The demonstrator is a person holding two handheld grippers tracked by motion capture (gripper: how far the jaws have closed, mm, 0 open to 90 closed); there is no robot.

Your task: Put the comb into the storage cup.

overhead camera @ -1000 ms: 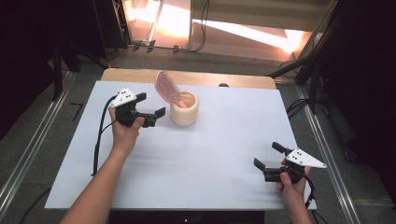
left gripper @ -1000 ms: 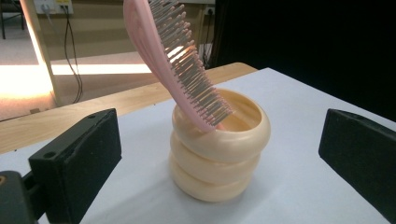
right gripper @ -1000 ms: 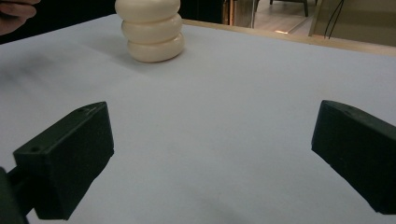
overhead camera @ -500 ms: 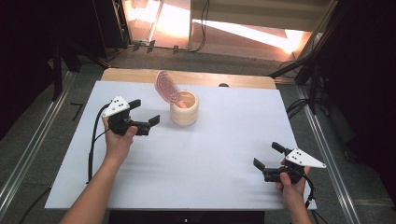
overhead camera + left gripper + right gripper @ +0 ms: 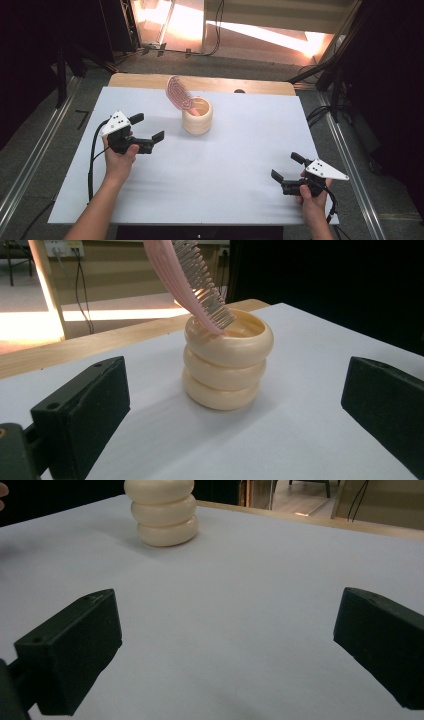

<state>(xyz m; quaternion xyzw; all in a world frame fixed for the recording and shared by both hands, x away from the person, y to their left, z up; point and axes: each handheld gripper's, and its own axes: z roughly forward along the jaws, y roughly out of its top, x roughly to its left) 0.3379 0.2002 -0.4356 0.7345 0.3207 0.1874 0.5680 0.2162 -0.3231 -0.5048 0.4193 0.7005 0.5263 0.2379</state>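
Your left tool hangs with jaws spread wide and empty, just left of the cream ringed cup at the far middle of the worktop. The pink comb stands in that cup, its long axis leaning up and back toward the far left, teeth facing you in the left gripper view. Your right tool, also wide and empty, sits well apart near the front right edge, so the left hand is the nearer 1.
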